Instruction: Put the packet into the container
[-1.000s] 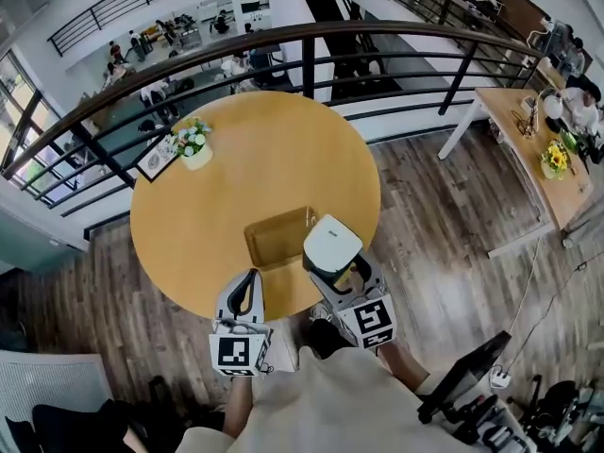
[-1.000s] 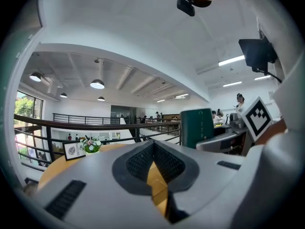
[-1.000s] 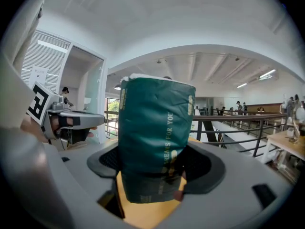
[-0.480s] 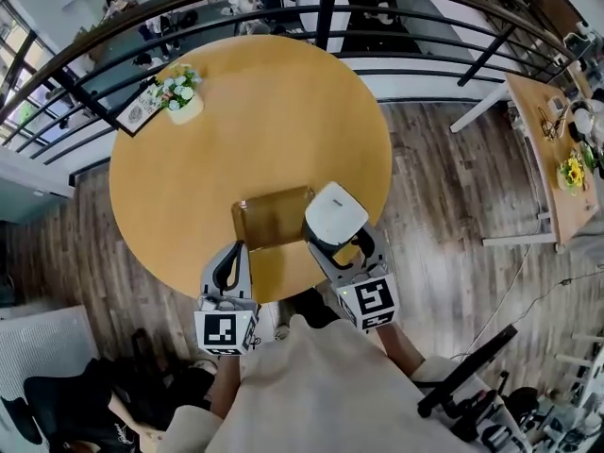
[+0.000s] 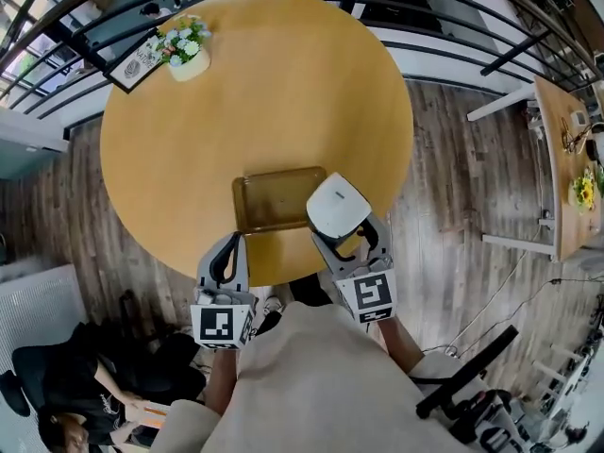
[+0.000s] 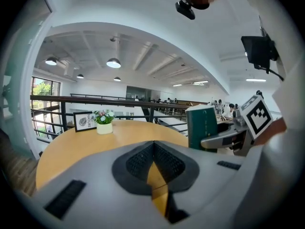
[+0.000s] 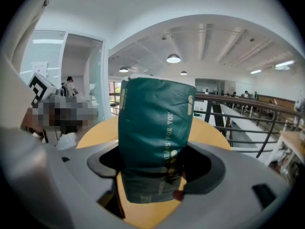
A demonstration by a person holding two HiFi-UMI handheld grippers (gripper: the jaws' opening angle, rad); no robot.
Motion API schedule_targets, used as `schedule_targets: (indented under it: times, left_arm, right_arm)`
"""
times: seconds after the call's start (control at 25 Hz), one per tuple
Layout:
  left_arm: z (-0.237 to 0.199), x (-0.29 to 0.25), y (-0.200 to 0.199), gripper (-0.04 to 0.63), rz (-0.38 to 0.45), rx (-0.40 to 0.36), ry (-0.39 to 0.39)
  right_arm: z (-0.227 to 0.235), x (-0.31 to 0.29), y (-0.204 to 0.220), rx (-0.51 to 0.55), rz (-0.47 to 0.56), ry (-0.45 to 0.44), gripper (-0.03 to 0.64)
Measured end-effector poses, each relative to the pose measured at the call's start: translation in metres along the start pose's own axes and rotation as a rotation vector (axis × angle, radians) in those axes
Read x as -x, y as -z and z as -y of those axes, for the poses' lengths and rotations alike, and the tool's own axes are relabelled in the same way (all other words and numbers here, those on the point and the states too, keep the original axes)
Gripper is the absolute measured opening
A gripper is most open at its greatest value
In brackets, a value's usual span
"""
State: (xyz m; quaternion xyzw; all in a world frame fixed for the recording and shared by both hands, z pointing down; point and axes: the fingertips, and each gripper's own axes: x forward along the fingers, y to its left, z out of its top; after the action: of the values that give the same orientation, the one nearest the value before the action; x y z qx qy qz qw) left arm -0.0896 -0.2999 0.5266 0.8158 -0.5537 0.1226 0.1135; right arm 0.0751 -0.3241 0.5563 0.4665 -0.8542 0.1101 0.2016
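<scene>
A dark green packet (image 7: pixel 155 128) with a white top (image 5: pixel 337 204) stands upright in my right gripper (image 5: pixel 342 239), which is shut on its lower part. It hangs just off the right end of the brown rectangular container (image 5: pixel 279 198), which lies near the front edge of the round wooden table (image 5: pixel 255 102). My left gripper (image 5: pixel 229 245) is shut and holds nothing. It sits at the table's front edge, just in front of the container's left end. In the left gripper view the packet (image 6: pixel 205 127) shows to the right.
A small pot of flowers (image 5: pixel 187 50) and a framed card (image 5: pixel 142 59) stand at the table's far left. A black railing (image 5: pixel 472 26) curves behind the table. Wooden floor lies to the right, and a person (image 5: pixel 75 413) sits low on the left.
The head view has tilted further over the table, so the table sits higher and fuller in frame. Both grippers keep nearly the same place beside the container, with the packet still held.
</scene>
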Motion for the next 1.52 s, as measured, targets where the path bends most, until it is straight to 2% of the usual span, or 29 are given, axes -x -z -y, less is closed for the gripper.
schedule_targets:
  times: [0.4, 0.52, 0.64, 0.72, 1.16, 1.52]
  left_arm:
    - [-0.015, 0.016, -0.002, 0.006, 0.006, 0.003, -0.042]
    - [-0.019, 0.022, -0.002, 0.005, 0.011, 0.006, -0.053]
    - [-0.021, 0.027, 0.001, 0.005, 0.014, 0.016, -0.064]
    - [-0.024, 0.031, 0.002, 0.005, 0.015, 0.021, -0.072]
    - [-0.038, 0.040, 0.005, 0.005, 0.025, 0.060, -0.115]
    - [-0.043, 0.041, 0.005, 0.005, 0.043, 0.092, -0.134]
  right_arm:
    - [-0.027, -0.031, -0.010, 0.473, -0.069, 0.063, 0.371]
    - [-0.033, -0.037, -0.008, 0.689, -0.109, 0.127, 0.371]
    - [-0.035, -0.043, 0.001, 0.972, -0.153, 0.219, 0.371]
    - [-0.039, -0.047, 0.008, 1.066, -0.176, 0.245, 0.371]
    - [-0.050, -0.078, 0.027, 1.060, -0.299, 0.155, 0.371]
    - [-0.050, -0.108, 0.054, 1.095, -0.449, -0.034, 0.371]
